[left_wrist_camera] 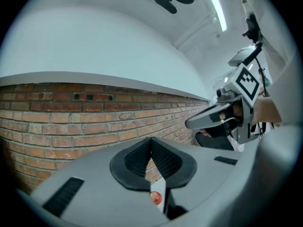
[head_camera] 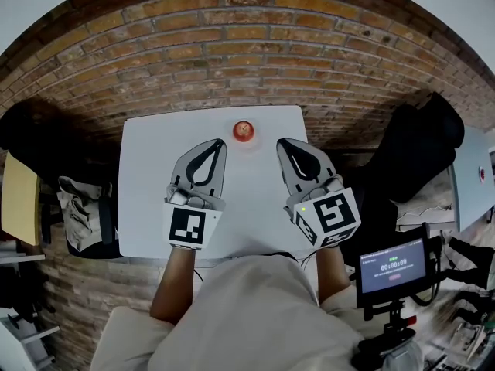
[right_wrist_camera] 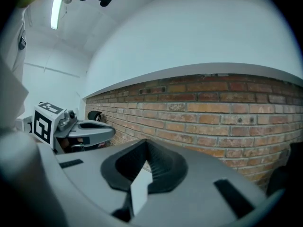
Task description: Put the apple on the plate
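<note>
Left tool (head_camera: 212, 143) closed, empty; apple (head_camera: 243, 131) upright on plate (head_camera: 255, 140).

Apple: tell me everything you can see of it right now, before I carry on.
The apple is small, round and red, with a paler yellowish patch on top, and it looks whole. It sits upright near the far edge of the white table, about mid-width. It seems to rest on a white plate that barely shows against the tabletop. The left gripper and right gripper flank it on the near side, both shut, empty and clear of it.
</note>
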